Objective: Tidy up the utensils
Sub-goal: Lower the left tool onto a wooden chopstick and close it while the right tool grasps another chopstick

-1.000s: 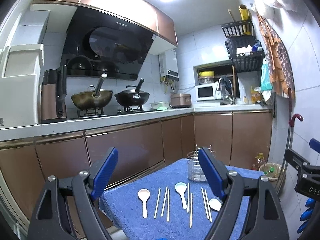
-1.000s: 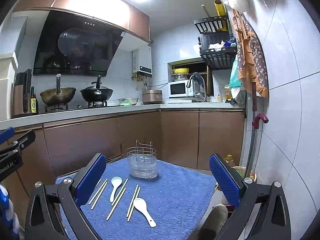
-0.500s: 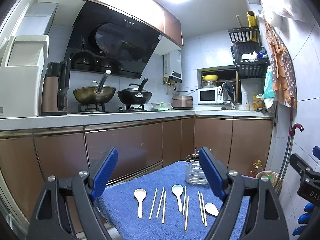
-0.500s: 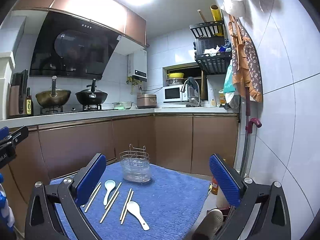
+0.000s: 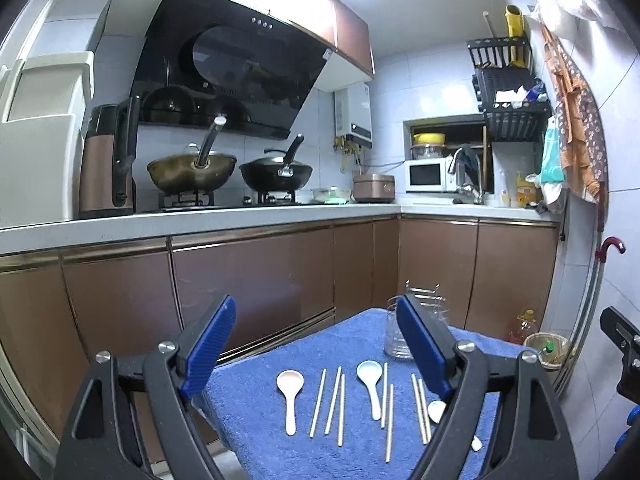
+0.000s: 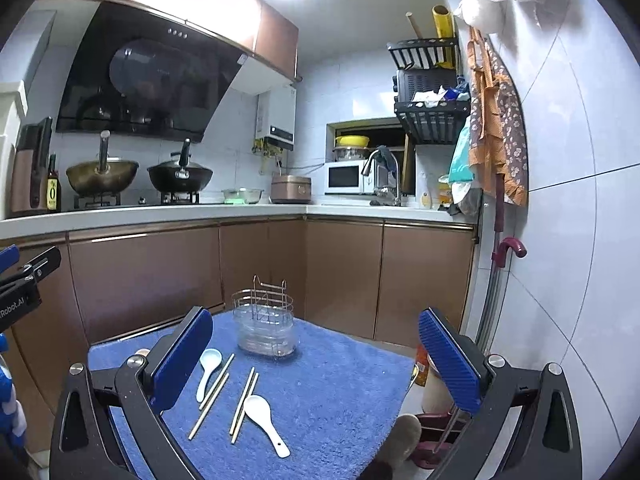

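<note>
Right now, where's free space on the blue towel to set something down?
Free: the towel's right side, between the wire holder and the right edge, right of the nearest spoon. Crowded: the left and centre, where spoons and chopsticks lie in rows.

The left gripper (image 5: pixel 316 344) hangs above a blue towel (image 5: pixel 256 412), its blue pads (image 5: pixel 210 346) spread wide and holding nothing. On the towel lie three white spoons and several chopsticks in a loose row: one spoon (image 5: pixel 290 394) at the left, chopsticks (image 5: pixel 330 400) beside it, a second spoon (image 5: pixel 371 384) in the middle, a third (image 5: pixel 437 410) partly hidden behind the right finger. A wire caddy (image 5: pixel 400 334) stands at the towel's far edge. Part of the right gripper (image 5: pixel 624 356) shows at the right margin.
</note>
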Action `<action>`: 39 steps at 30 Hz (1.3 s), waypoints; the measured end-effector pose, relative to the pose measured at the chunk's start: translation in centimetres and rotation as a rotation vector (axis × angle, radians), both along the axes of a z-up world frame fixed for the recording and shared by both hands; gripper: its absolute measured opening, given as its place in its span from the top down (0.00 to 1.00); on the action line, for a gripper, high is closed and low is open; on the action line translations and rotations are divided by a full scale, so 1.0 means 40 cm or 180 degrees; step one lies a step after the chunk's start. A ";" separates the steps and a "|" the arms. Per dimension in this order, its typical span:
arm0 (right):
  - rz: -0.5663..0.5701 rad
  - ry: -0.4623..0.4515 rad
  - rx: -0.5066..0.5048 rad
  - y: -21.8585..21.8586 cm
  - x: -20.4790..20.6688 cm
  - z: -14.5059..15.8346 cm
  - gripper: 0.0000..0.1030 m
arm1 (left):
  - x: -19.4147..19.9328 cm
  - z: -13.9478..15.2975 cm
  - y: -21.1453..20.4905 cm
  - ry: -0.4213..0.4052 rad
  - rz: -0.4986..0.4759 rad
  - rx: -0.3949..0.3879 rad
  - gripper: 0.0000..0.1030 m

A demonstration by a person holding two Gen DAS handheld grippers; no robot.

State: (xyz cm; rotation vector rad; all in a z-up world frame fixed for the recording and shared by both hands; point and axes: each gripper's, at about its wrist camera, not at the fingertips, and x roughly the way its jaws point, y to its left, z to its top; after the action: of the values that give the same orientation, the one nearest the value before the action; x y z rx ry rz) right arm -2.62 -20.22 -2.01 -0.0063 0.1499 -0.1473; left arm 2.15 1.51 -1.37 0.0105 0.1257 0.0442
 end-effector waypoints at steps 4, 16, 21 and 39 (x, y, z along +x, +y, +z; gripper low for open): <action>0.0089 0.0138 -0.0031 0.012 0.044 -0.010 0.00 | 0.041 -0.013 0.021 0.0176 -0.0009 -0.0024 0.21; 0.0543 0.0482 0.0106 0.018 0.250 -0.069 0.00 | 0.251 -0.056 0.206 0.0760 0.0258 -0.0371 0.21; 0.0819 0.1133 0.0339 0.000 0.399 -0.129 0.00 | 0.368 -0.091 0.270 0.1231 -0.0001 -0.0608 0.21; 0.1272 0.2912 0.1282 -0.052 0.806 -0.405 0.56 | 0.842 -0.398 0.066 0.3085 -0.0989 -0.0500 0.22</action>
State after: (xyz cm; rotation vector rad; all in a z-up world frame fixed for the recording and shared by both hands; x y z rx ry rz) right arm 29.62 -22.28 -18.22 0.3001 1.0819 0.3002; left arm 35.83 4.16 -17.27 -0.1074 1.0938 -0.2877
